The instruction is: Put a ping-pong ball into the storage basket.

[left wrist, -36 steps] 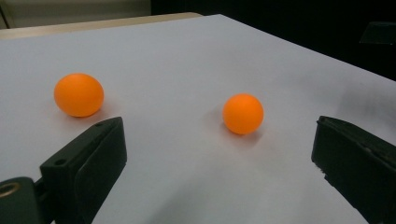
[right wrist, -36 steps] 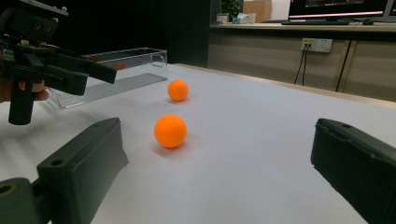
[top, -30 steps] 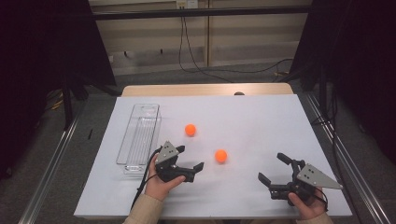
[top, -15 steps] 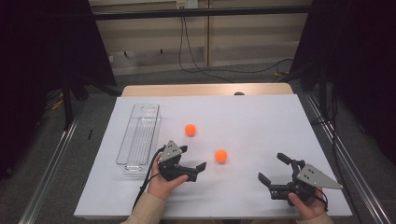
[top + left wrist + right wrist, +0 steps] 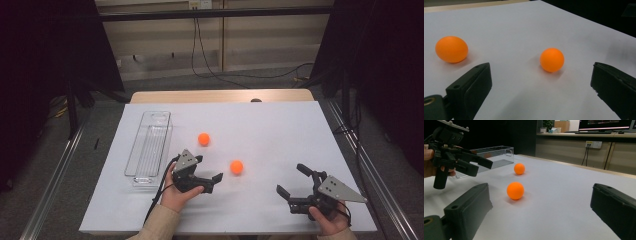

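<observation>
A white-topped table (image 5: 280, 125) stands on grey floor (image 5: 100, 120), dark curtains (image 5: 45, 45) flanking beige wall panels (image 5: 270, 35).

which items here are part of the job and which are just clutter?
In play:
- near orange ball, ahead of the open left gripper
- far orange ball
- clear tray, empty, a likely drop spot
- right gripper, open, idle

Lying about:
- cables on the floor behind the table
- wall socket
</observation>
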A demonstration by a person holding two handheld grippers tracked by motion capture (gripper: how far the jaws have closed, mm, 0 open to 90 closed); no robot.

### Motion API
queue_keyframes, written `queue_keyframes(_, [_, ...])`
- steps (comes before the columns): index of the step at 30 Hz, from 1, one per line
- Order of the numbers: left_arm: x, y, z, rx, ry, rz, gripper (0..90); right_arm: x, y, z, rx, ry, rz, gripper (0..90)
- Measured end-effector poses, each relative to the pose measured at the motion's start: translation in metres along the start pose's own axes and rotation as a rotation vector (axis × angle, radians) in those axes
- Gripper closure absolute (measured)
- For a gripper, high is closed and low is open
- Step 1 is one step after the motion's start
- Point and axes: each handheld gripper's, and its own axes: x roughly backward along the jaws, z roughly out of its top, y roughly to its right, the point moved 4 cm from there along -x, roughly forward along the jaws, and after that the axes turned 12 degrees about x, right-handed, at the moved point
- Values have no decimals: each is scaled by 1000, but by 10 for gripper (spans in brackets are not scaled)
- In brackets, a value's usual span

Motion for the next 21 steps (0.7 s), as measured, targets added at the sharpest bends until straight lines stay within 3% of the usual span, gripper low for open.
queue_keyframes(21, [-12,4,1,-11,-25,-3,36,0,0,0,1,3,0,21])
